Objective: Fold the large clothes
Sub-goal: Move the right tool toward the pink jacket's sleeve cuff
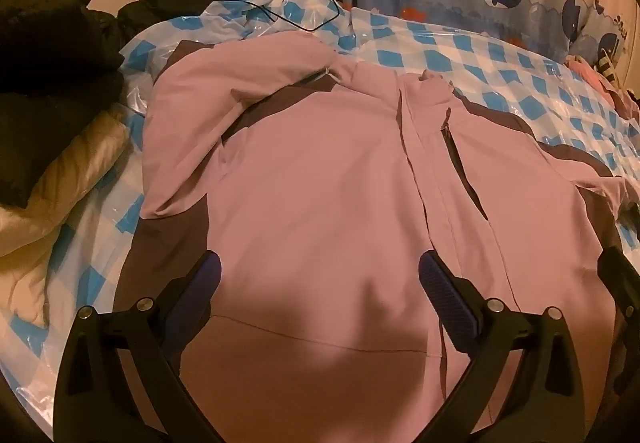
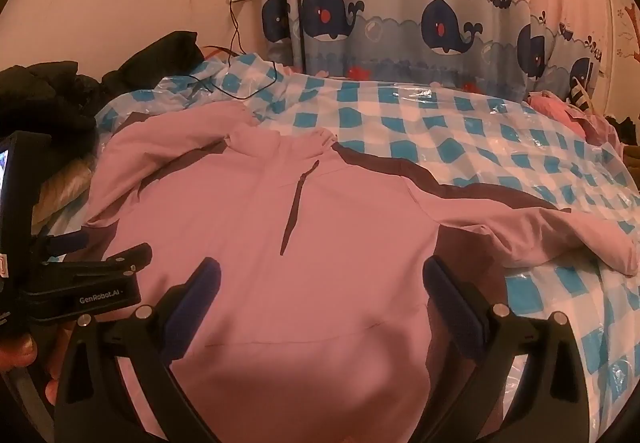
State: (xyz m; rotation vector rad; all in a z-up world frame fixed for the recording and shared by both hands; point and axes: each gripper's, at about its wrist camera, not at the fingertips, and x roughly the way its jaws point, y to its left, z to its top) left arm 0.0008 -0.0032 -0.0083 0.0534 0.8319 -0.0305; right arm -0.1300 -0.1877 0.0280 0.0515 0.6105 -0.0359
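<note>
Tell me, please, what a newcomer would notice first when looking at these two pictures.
The big pink jacket catches the eye first, spread front-up across the bed, with its zip pocket near the collar. Under it lies a blue and white checked cover, and behind hangs a curtain printed with whales. Both the left gripper and the right gripper hang open above the jacket.

The pink jacket [image 1: 320, 179] was smooth matt cloth with darker matt panels. Under it lay a glossy, crinkled plastic sheet [image 2: 460, 131] in blue-and-white check. The left gripper [image 1: 320, 275] had matt black plastic arms, ribbed blue pads [image 1: 444, 287] and shiny metal bolts. The whale-print curtain [image 2: 400, 23] looked like soft cloth.
</note>
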